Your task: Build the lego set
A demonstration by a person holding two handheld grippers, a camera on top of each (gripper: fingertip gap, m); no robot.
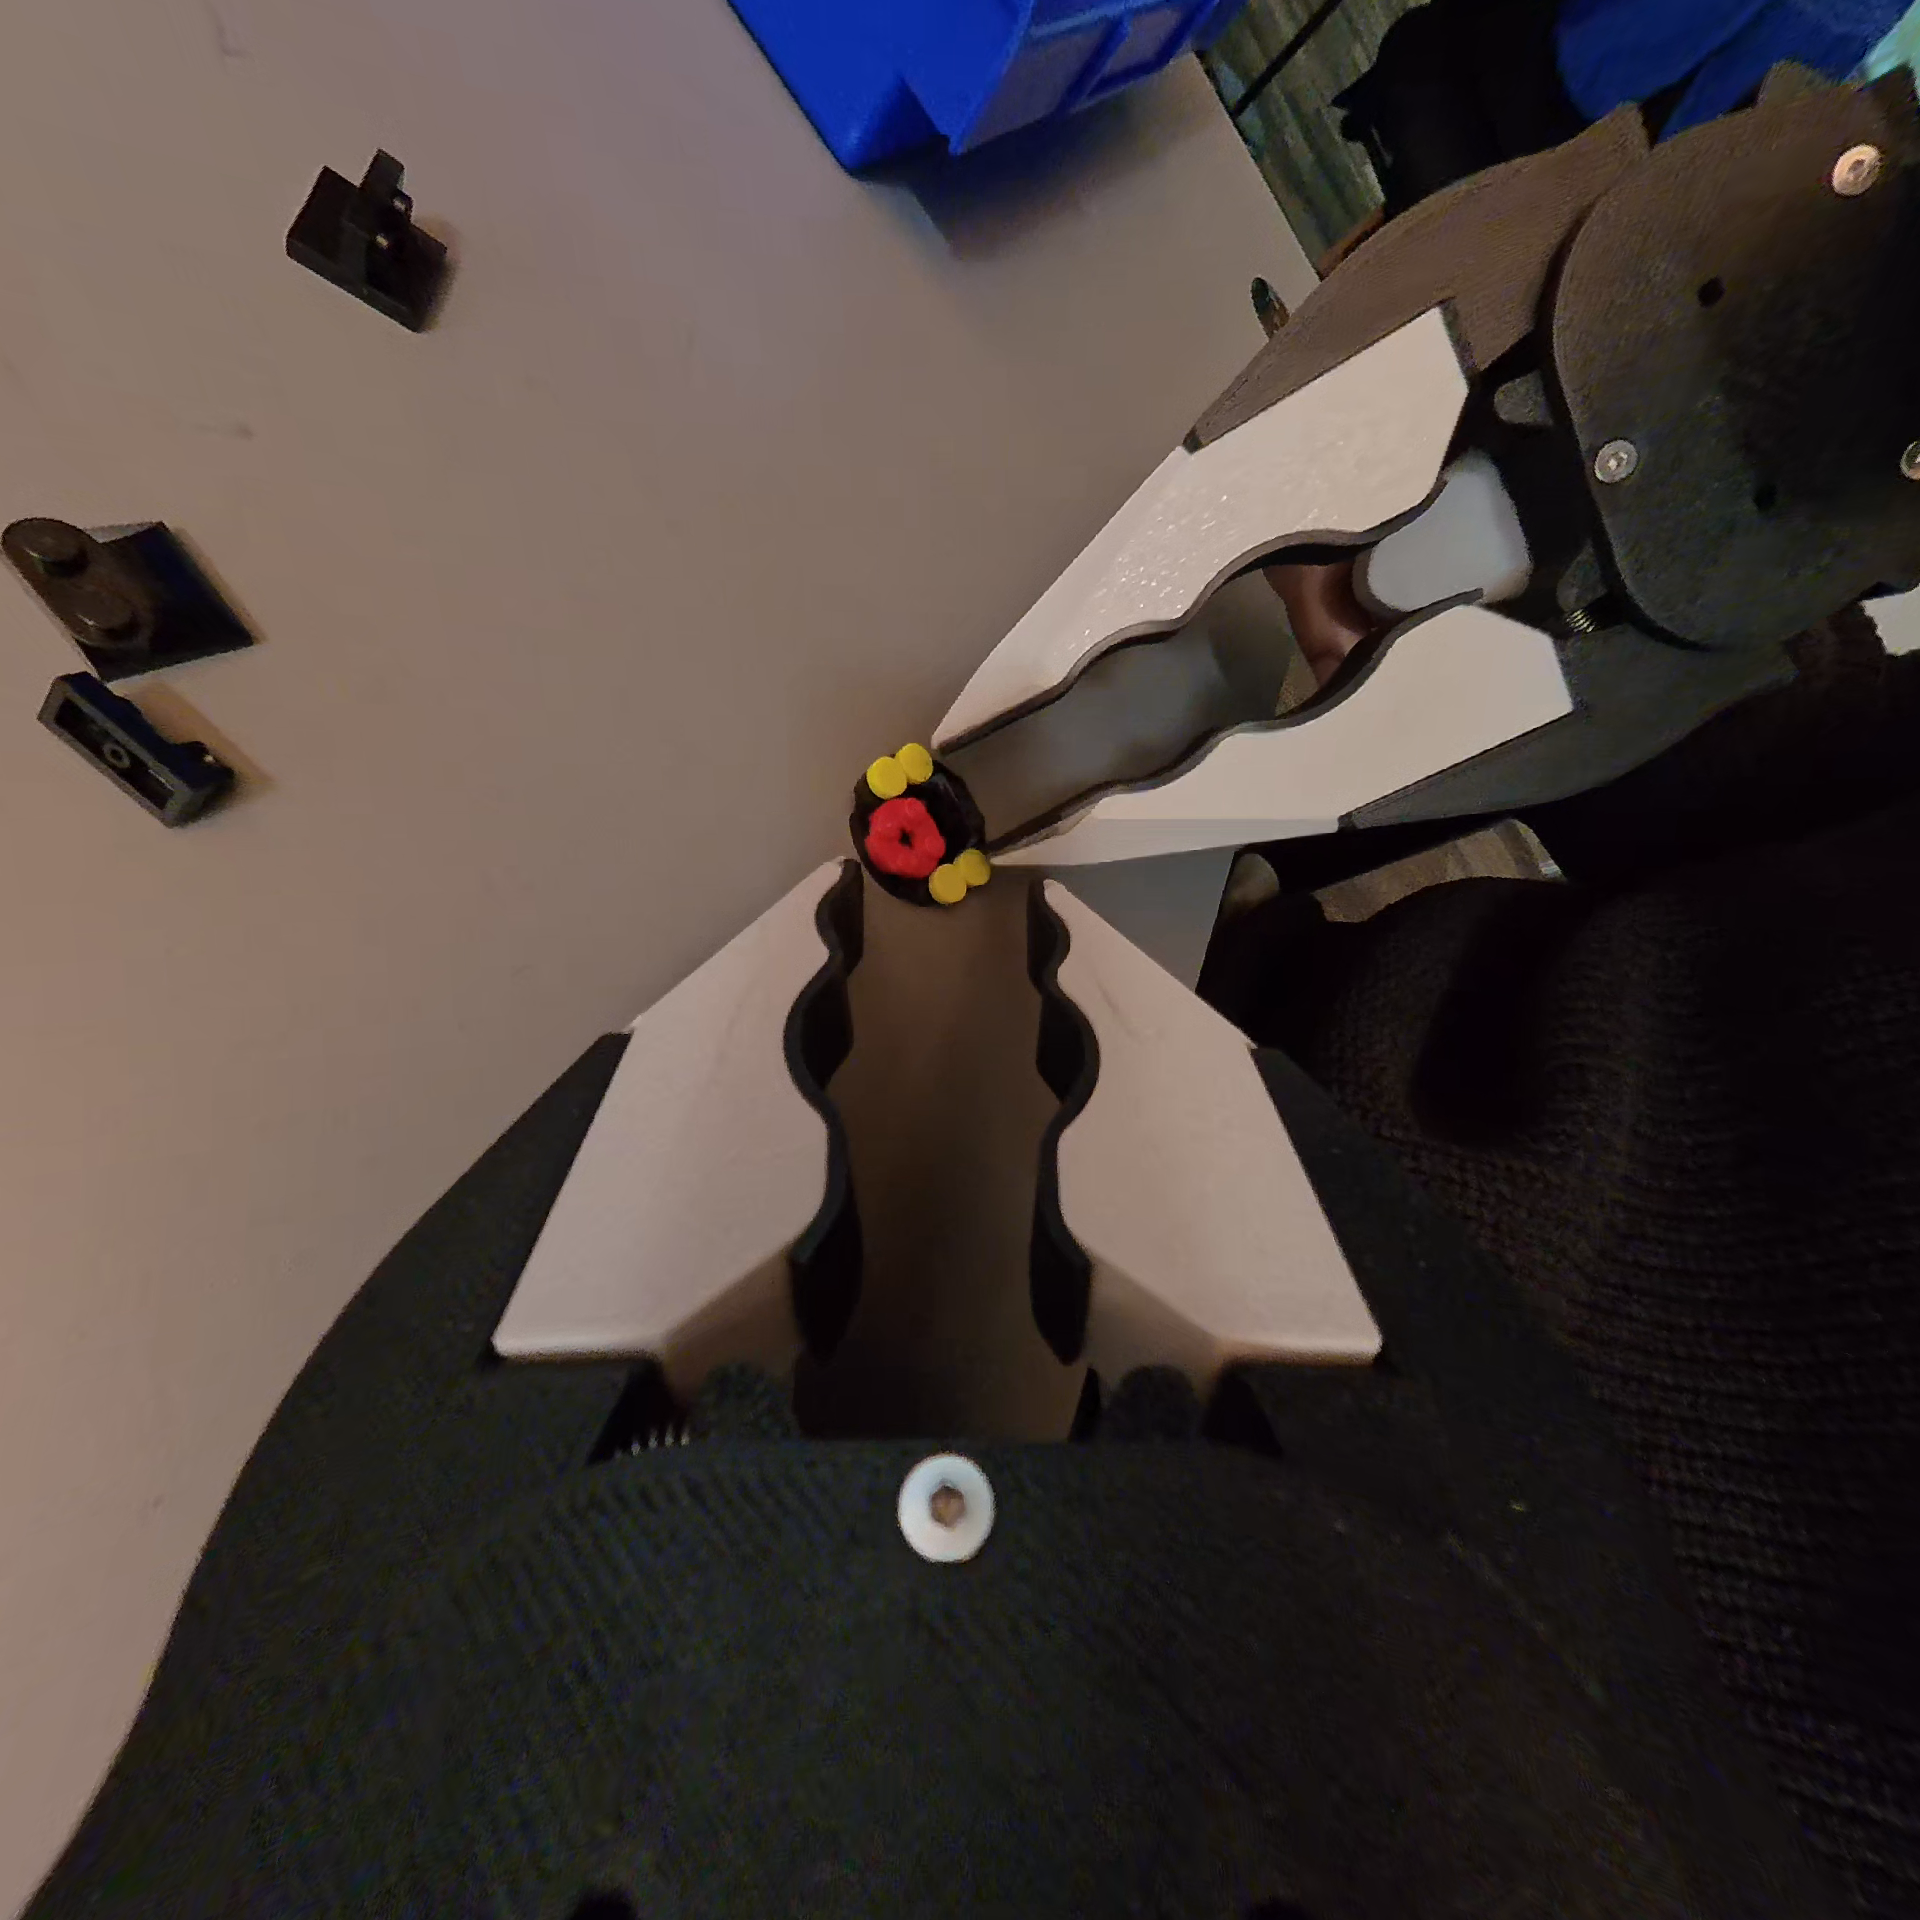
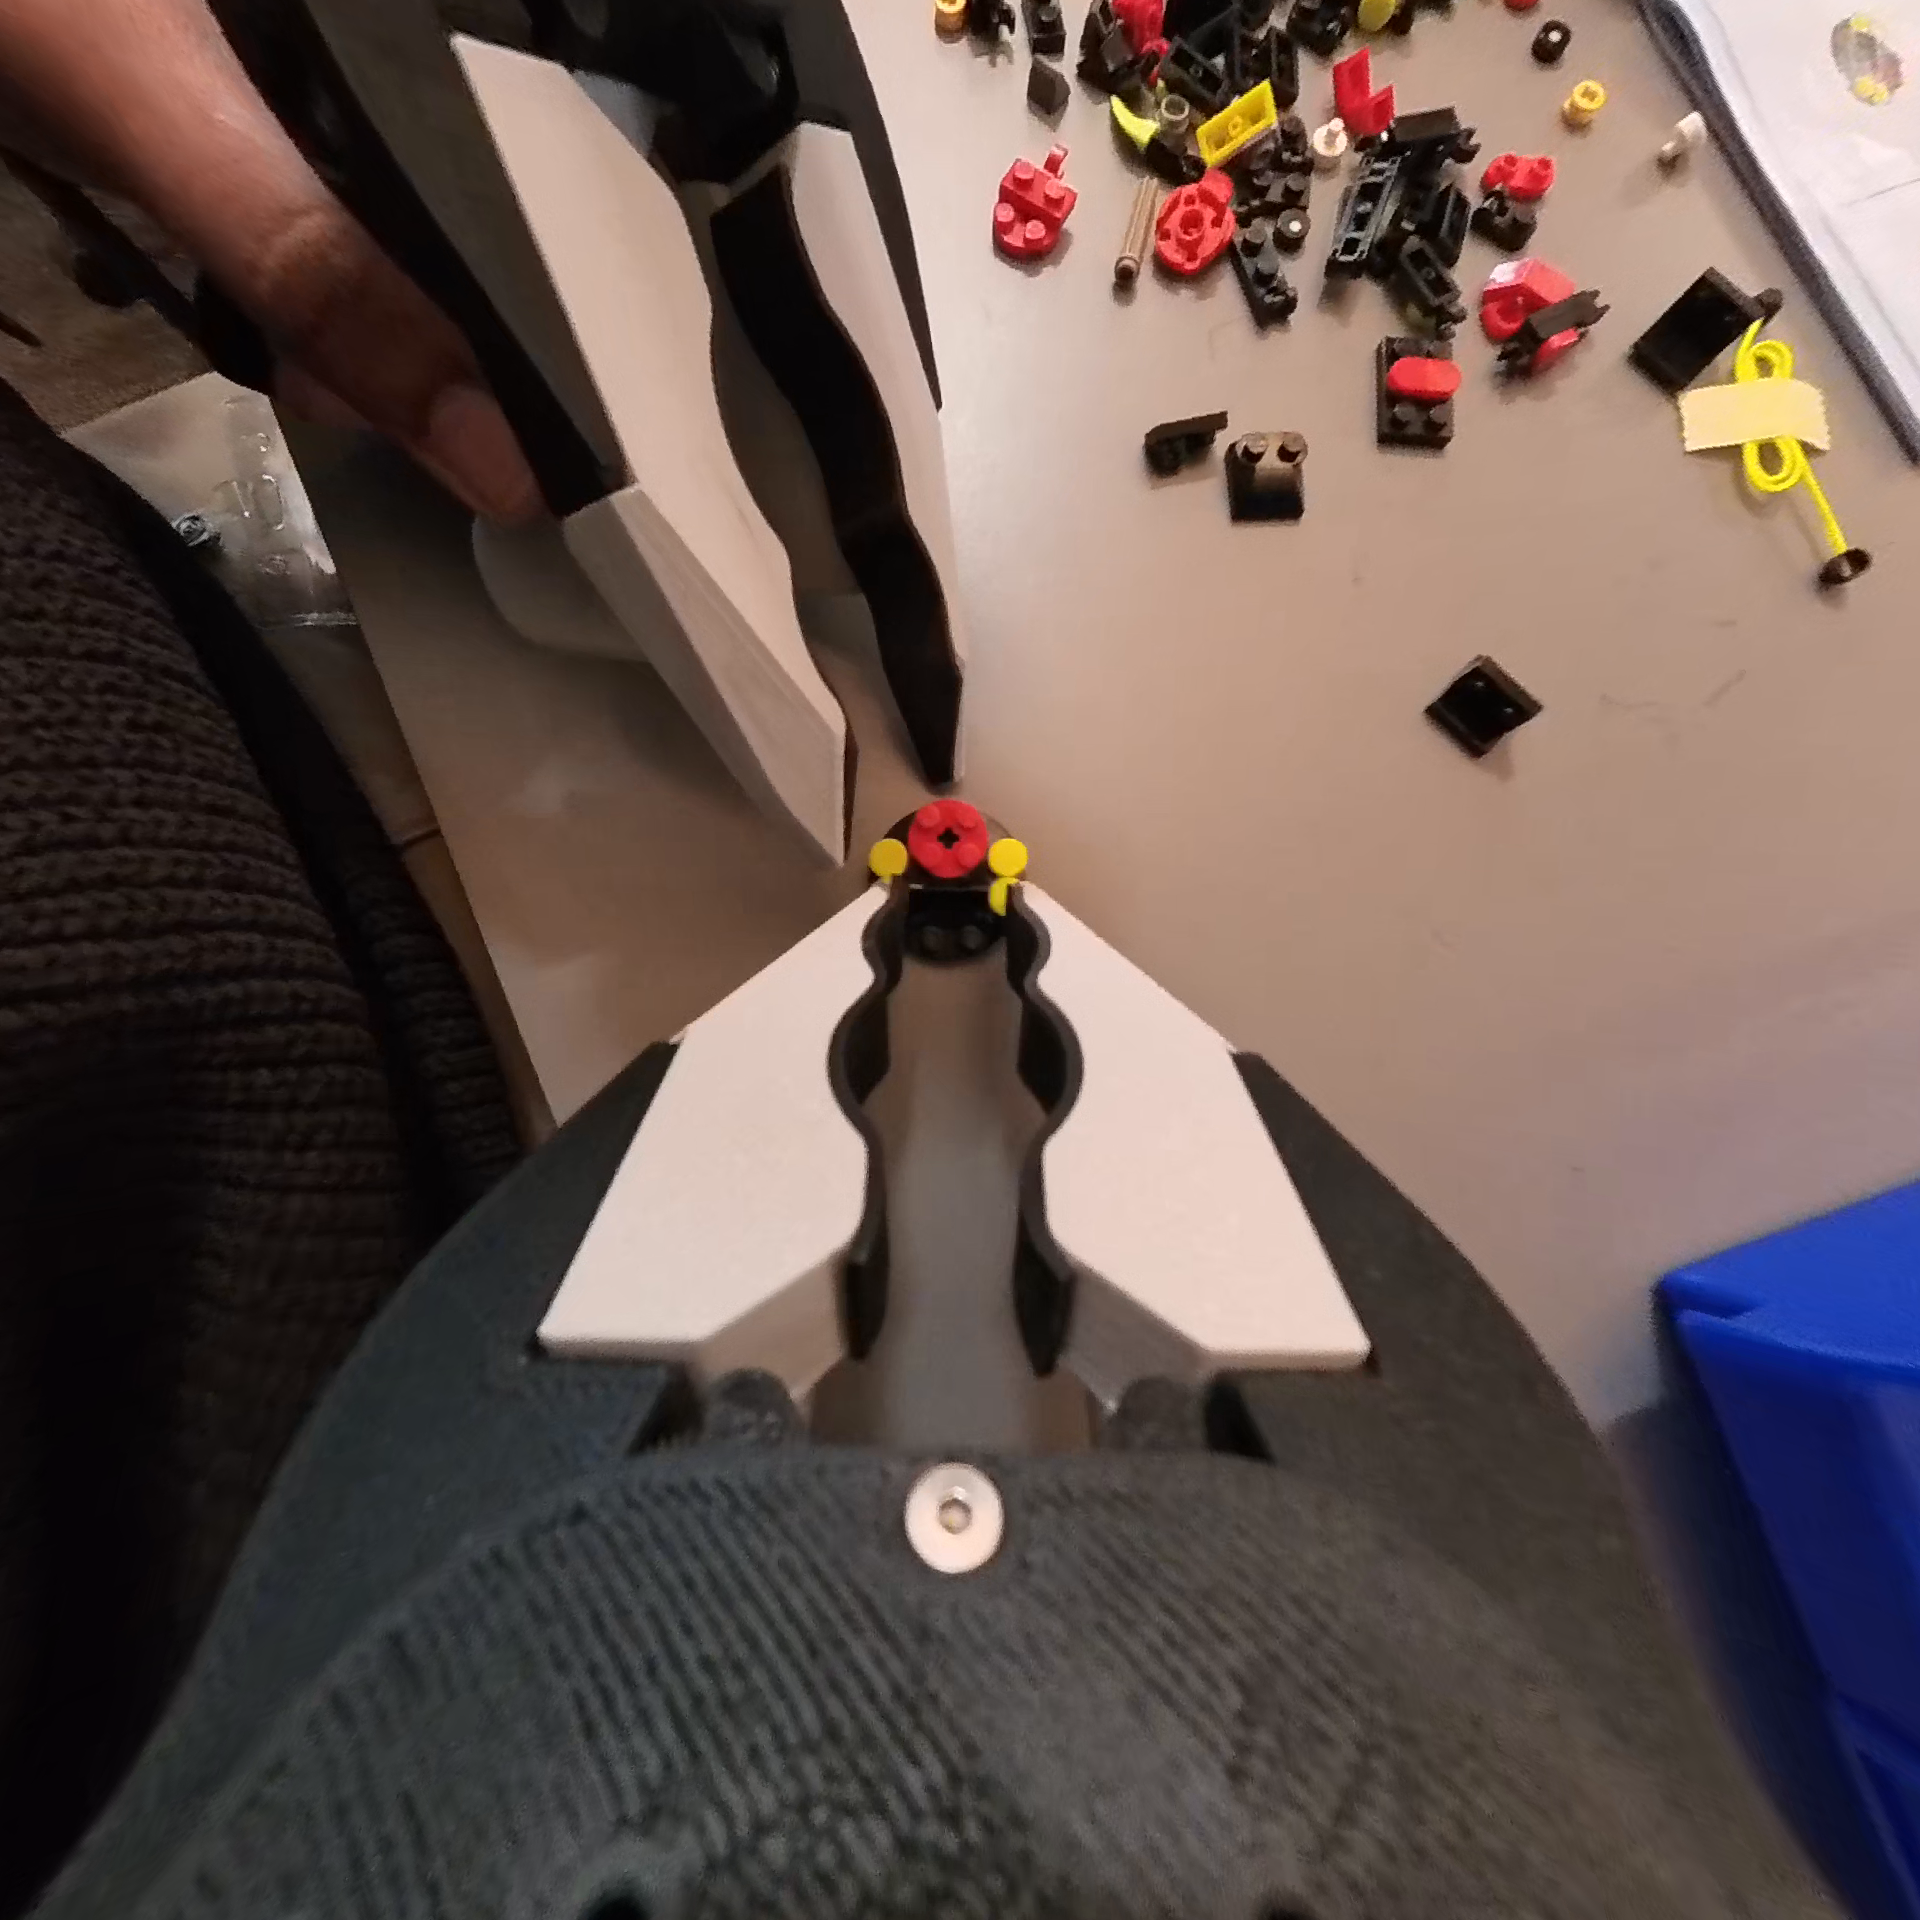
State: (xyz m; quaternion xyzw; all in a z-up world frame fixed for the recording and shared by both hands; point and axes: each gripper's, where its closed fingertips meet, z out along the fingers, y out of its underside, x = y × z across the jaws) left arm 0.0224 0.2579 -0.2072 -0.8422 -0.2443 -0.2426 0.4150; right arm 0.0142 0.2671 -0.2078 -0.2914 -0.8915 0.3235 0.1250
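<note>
A small black Lego assembly [image 1: 914, 836] with a round red plate and yellow studs on its sides is held above the table. My right gripper [image 2: 951, 894] is shut on its black lower part [image 2: 945, 935]; the red plate [image 2: 945, 840] sticks out past the tips. In the left wrist view the right gripper [image 1: 966, 800] comes in from the right. My left gripper [image 1: 945, 881] is open and empty, its tips right next to the assembly. In the right wrist view it [image 2: 891, 805] comes down from the upper left, just above the red plate.
A pile of red, black and yellow Lego pieces [image 2: 1299, 187] lies far right on the grey table [image 2: 1351, 935], with a yellow string [image 2: 1766, 426], a black plate [image 2: 1481, 707] and a booklet [image 2: 1818, 156]. Three black pieces [image 1: 125, 597] lie left. A blue bin [image 2: 1808, 1507] stands nearby. Both grippers' tips are close together, under 4 cm apart.
</note>
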